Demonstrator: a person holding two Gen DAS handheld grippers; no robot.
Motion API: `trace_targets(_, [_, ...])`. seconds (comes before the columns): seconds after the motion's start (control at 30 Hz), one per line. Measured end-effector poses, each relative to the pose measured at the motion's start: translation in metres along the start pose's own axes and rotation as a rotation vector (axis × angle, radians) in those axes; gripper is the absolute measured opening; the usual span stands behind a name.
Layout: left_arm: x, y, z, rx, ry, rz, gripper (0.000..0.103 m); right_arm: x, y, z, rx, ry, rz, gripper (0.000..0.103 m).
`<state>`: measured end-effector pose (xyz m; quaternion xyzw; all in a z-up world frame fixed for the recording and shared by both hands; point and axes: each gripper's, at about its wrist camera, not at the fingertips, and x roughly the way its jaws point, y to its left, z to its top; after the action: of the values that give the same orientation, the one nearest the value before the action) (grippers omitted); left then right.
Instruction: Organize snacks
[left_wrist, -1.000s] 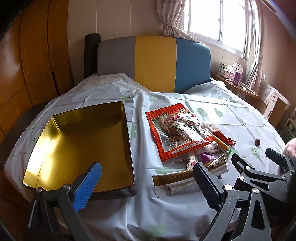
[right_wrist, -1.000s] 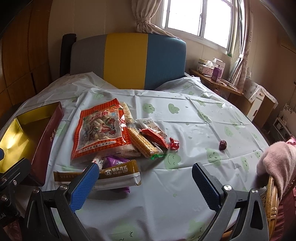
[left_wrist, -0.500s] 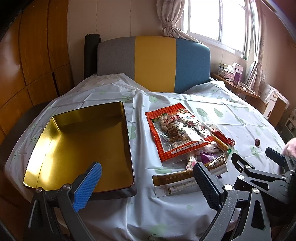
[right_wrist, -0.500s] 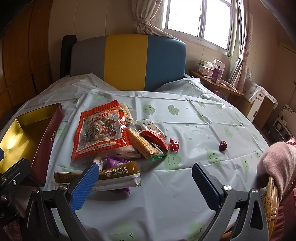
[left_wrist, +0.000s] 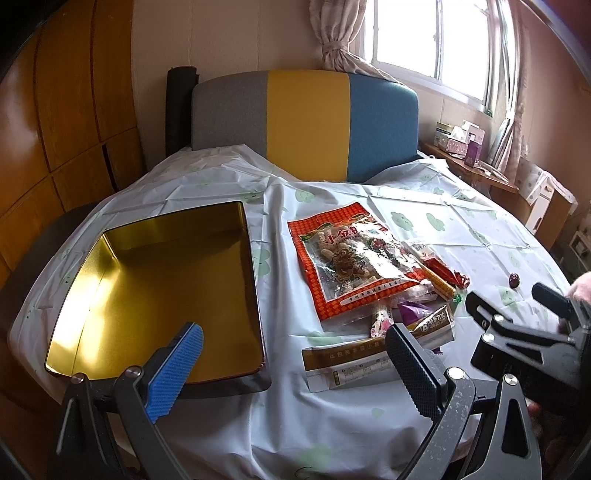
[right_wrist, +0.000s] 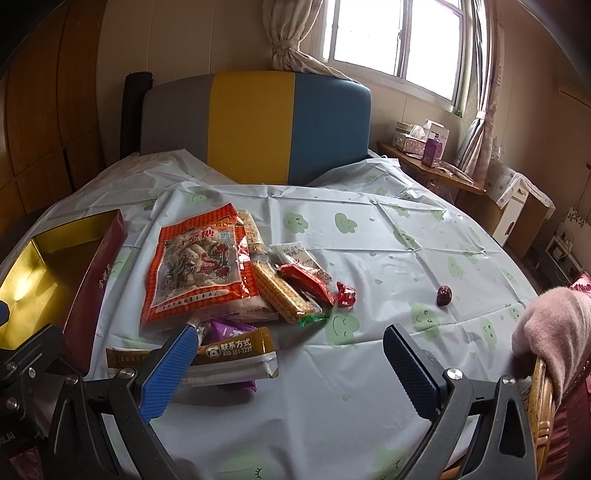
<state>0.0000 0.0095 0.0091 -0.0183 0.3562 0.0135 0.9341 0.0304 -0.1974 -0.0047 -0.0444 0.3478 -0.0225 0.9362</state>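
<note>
We find the sorting not yet begun: the gold tin (left_wrist: 162, 295) sits empty on the worktop (right_wrist: 369, 236), and every snack lies outside it. Just right of the tin, the big red snack bag (right_wrist: 199, 269) tops a loose pile of biscuit packs (right_wrist: 280, 291), a red candy (right_wrist: 346, 295) and a gold-brown sachet (right_wrist: 236, 350). A lone dark date (right_wrist: 444, 295) lies well right of the tin. Our left gripper (left_wrist: 291, 365) and right gripper (right_wrist: 291, 369) hover with jaws spread wide, holding nothing.
</note>
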Motion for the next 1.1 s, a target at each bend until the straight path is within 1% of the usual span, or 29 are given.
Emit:
trace_targets(0.1, [0.002,-0.002,0.000,0.008,0.002,-0.001,0.100,0.001,-0.004,0.006,-0.005,-0.006,-0.001,0.102])
trace_targets(0.2, [0.005,-0.005,0.001,0.015,0.011,-0.009,0.100,0.005,-0.013,0.016,0.001,-0.001,0.018,0.102])
trace_targets(0.4, [0.012,-0.010,0.006,0.031,0.029,-0.021,0.100,0.019,-0.043,0.050,0.012,0.006,0.030,0.102])
trace_targets(0.53, [0.019,-0.015,0.016,0.034,0.059,-0.064,0.100,0.037,-0.070,0.075,0.014,0.006,0.013,0.102])
trace_targets(0.6, [0.027,-0.019,0.023,0.029,0.093,-0.110,0.100,0.052,-0.084,0.084,0.009,0.009,0.004,0.102])
trace_targets(0.73, [0.050,-0.025,0.040,-0.011,0.146,-0.148,0.100,0.078,-0.108,0.089,0.023,0.027,-0.006,0.102])
trace_targets(0.87, [0.074,-0.035,0.055,-0.039,0.196,-0.155,0.100,0.093,-0.128,0.087,0.122,0.073,0.042,0.102])
trace_targets(0.97, [0.097,-0.054,0.068,-0.016,0.235,-0.139,0.100,0.097,-0.135,0.086,0.180,0.089,0.068,0.102])
trace_targets(1.03, [0.112,-0.063,0.074,0.001,0.257,-0.117,0.100,0.098,-0.137,0.085,0.196,0.096,0.085,0.102])
trace_targets(1.1, [0.130,-0.075,0.081,0.015,0.299,-0.105,0.100,0.097,-0.138,0.084,0.206,0.097,0.095,0.102])
